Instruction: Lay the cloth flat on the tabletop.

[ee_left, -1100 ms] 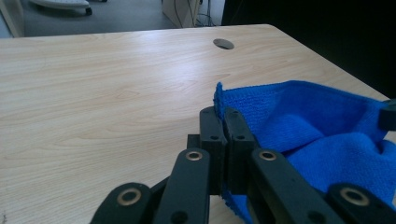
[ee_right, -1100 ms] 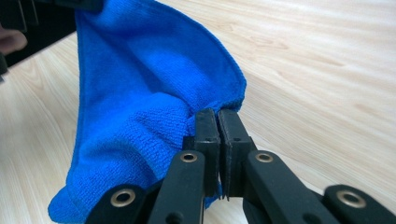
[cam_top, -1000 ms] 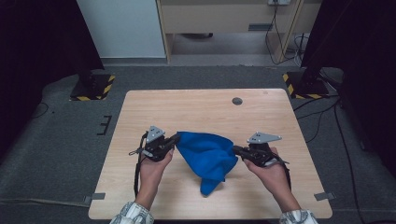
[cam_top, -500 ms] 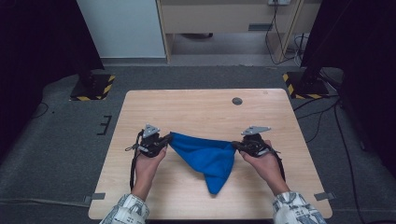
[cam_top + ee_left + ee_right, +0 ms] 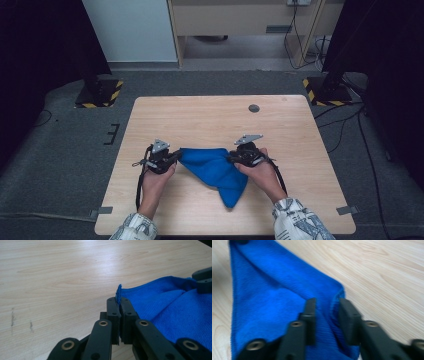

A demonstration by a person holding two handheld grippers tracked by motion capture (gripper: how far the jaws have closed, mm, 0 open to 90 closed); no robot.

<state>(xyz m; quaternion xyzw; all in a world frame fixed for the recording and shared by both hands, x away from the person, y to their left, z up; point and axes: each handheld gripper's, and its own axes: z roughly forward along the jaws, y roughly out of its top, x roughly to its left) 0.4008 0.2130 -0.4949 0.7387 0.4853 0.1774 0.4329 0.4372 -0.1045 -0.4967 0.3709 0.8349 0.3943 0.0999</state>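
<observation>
1. Fingertips of the left gripper (image 5: 119,305) pinched a corner of the soft blue microfibre cloth (image 5: 216,169) on the light wooden table (image 5: 210,120).
2. Right gripper (image 5: 327,307) jaws had just been opening, cloth edge loose between them.
3. Judged step: laying the cloth down; next, free the left corner.

A pale wooden bench (image 5: 210,120) stands on grey carpet (image 5: 65,150). Near its far right corner sits a small dark round disc (image 5: 254,108). Beyond it, two black stands with yellow-and-black striped bases (image 5: 100,93) flank a white panel (image 5: 131,30), and cables (image 5: 345,125) trail over the floor at right.
</observation>
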